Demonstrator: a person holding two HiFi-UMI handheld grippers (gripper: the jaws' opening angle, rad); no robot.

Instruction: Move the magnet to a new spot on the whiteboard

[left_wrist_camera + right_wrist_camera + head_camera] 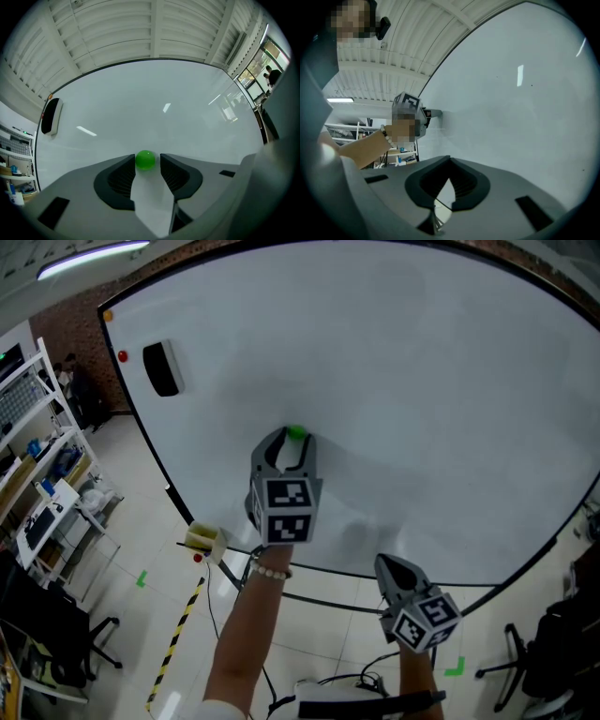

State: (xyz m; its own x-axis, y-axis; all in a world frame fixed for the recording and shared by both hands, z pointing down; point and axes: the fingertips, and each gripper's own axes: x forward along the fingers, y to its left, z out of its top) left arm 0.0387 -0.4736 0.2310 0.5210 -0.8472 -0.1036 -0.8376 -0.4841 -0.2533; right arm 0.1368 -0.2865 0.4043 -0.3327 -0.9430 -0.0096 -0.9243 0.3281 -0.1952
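A small green ball magnet (pixel 296 432) (pixel 145 160) sticks to the whiteboard (pixel 412 381) (pixel 154 103) near its middle. My left gripper (pixel 292 441) (pixel 147 158) is pressed up to the board with the magnet between its fingertips. The left jaw lies against the ball and a thin gap shows at the right jaw, so it is open. My right gripper (pixel 390 564) (pixel 449 160) hangs lower and to the right, near the board's bottom edge, shut with nothing in it. The right gripper view shows the left gripper (pixel 435 113) touching the whiteboard (pixel 525 93).
A black eraser (pixel 161 368) (pixel 50 116) and a red magnet (pixel 122 356) sit at the board's upper left. Metal shelves (pixel 37 456) stand at the far left, and an office chair (pixel 534 652) at the lower right. Yellow-black tape (pixel 178 634) runs along the floor.
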